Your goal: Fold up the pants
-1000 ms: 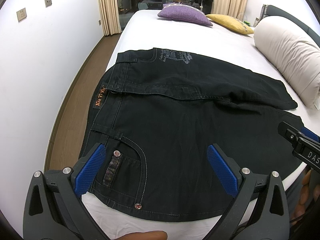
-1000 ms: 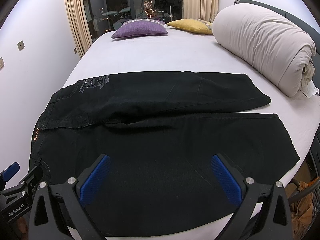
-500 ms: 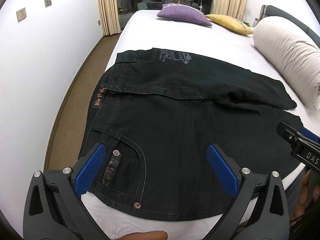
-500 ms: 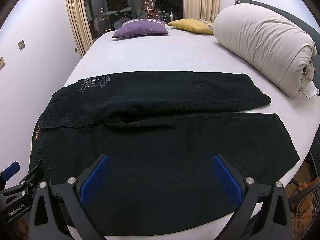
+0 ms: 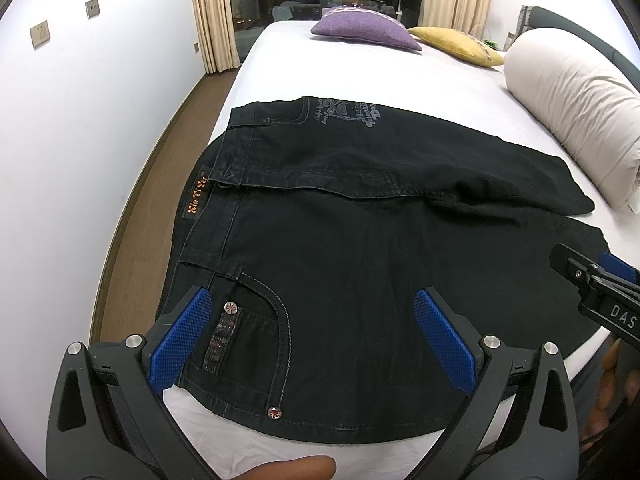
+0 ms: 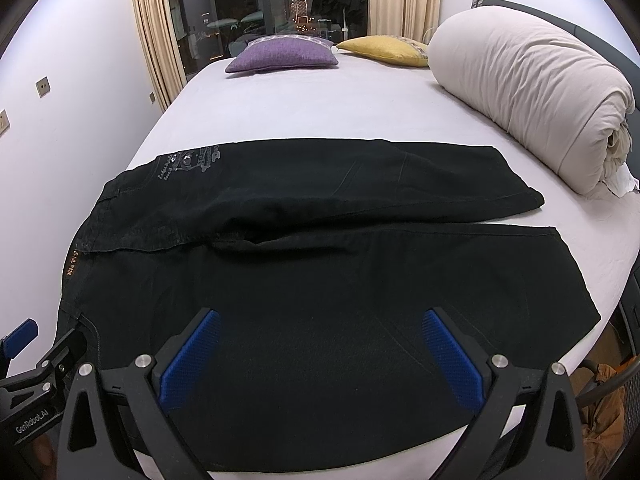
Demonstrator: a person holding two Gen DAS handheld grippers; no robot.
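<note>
Black jeans (image 5: pixel 360 240) (image 6: pixel 320 264) lie spread flat on the white bed (image 5: pixel 360 76), waistband to the left, both legs running to the right. The far leg bears a grey print (image 5: pixel 348 112). My left gripper (image 5: pixel 312 320) hovers open over the near front pocket and its rivets, holding nothing. Further right, my right gripper (image 6: pixel 320 336) is also open and empty, above the near leg's thigh. Each gripper shows at the edge of the other's view.
A rolled cream duvet (image 6: pixel 532 96) lies along the bed's right side. Purple (image 6: pixel 284 54) and yellow (image 6: pixel 384 50) cushions sit at the far end. White wall and wooden floor (image 5: pixel 160 184) run along the left; the bed's near edge is just below the jeans.
Both grippers have drifted very slightly; the jeans lie as before and nothing has been gripped.
</note>
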